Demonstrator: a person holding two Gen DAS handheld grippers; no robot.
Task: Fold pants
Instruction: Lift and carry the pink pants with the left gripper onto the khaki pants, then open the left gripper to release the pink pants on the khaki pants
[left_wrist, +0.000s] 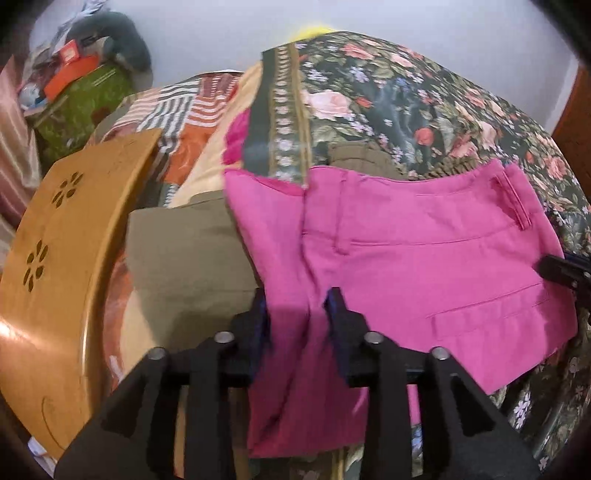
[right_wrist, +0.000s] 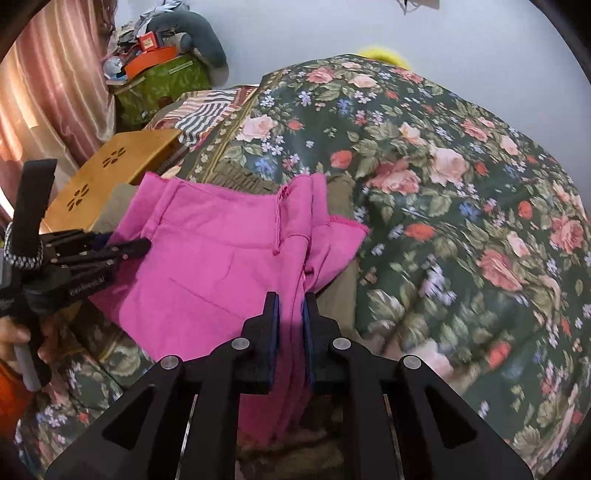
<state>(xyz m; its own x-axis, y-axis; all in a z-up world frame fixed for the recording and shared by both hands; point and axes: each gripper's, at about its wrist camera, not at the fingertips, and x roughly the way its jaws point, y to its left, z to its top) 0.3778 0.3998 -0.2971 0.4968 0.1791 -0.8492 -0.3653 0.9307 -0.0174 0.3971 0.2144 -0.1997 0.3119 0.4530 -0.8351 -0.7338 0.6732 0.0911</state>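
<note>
Pink pants (left_wrist: 424, 266) lie spread over a floral bedspread, waistband away from me; they also show in the right wrist view (right_wrist: 221, 266). My left gripper (left_wrist: 297, 299) is shut on a fold of the pink pants near their left side. My right gripper (right_wrist: 291, 301) is shut on a bunched fold of the pink pants at their right side. The right gripper's tip shows at the right edge of the left wrist view (left_wrist: 561, 271). The left gripper shows at the left of the right wrist view (right_wrist: 144, 245), its tip on the pink cloth.
The floral bedspread (right_wrist: 461, 206) covers the bed. An olive garment (left_wrist: 184, 266) lies under and left of the pants. A wooden lap tray (left_wrist: 55, 277) stands at the left. A green box (right_wrist: 159, 85) with clutter and a pink curtain (right_wrist: 55, 92) are at the back left.
</note>
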